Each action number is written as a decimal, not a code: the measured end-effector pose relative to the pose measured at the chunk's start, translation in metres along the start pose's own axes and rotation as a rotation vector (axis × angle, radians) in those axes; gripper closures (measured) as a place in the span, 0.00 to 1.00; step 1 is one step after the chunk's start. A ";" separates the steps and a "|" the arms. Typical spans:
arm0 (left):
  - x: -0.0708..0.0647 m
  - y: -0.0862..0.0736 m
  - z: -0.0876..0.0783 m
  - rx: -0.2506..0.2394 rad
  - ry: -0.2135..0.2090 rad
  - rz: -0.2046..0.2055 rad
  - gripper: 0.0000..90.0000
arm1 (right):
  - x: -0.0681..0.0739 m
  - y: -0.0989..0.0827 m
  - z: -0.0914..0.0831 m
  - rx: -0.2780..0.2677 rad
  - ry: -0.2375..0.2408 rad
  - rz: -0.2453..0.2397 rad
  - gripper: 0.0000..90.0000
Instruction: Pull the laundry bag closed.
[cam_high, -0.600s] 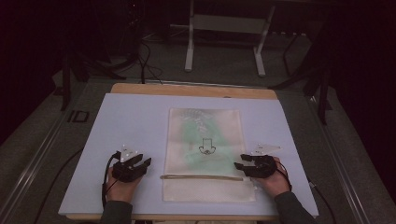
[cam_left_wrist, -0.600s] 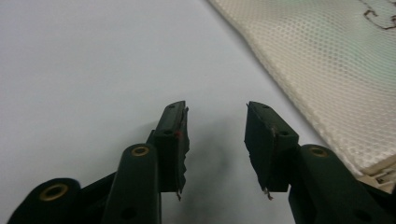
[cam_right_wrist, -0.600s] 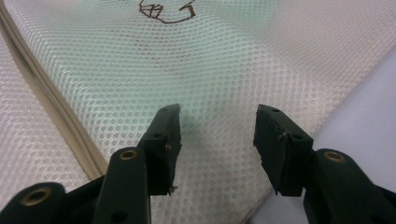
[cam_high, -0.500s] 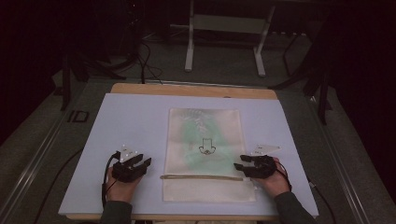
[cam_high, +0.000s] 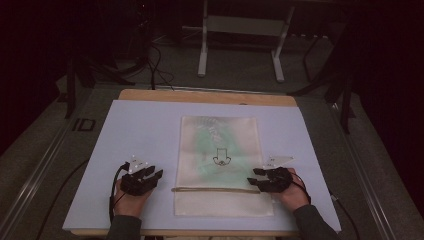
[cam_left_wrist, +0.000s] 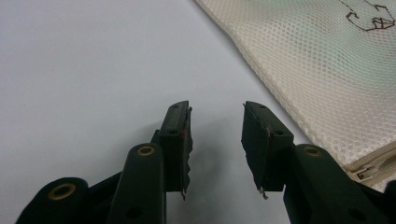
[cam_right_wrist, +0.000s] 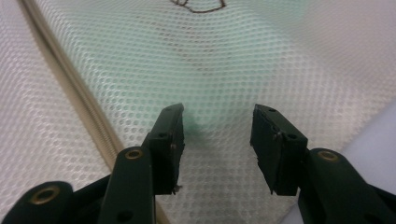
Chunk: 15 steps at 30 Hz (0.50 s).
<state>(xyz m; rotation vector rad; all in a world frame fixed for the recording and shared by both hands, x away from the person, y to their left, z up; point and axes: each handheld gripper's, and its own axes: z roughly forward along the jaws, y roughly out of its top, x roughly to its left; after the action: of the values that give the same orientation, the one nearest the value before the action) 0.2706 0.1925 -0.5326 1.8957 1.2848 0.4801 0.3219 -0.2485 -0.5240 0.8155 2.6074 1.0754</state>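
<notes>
A cream mesh bag lies flat in the middle of the pale blue mat, with a greenish item showing through it and a small dark drawing on its front. A zipper runs across its near part. My left gripper rests open on the mat just left of the bag, nothing between its jaws; the bag's edge and zipper end lie to its right. My right gripper stands open over the bag's right edge by the zipper, above the mesh.
The mat covers a wooden table. Beyond it stand a metal frame and cables on the dark floor. Each gripper trails a black cable toward the near edge.
</notes>
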 end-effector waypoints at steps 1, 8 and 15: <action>0.000 0.000 0.000 0.000 0.001 0.001 0.68 | 0.000 0.000 0.000 0.000 0.000 0.000 0.60; 0.000 0.000 0.000 -0.004 -0.001 0.007 0.67 | 0.005 0.009 0.002 0.044 0.010 -0.049 0.62; -0.001 0.000 0.000 -0.001 -0.007 0.009 0.67 | 0.010 0.021 0.005 0.091 0.029 -0.088 0.63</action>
<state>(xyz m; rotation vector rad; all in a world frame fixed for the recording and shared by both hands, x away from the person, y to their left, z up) 0.2702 0.1920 -0.5320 1.9018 1.2717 0.4785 0.3240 -0.2277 -0.5124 0.7011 2.7065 0.9588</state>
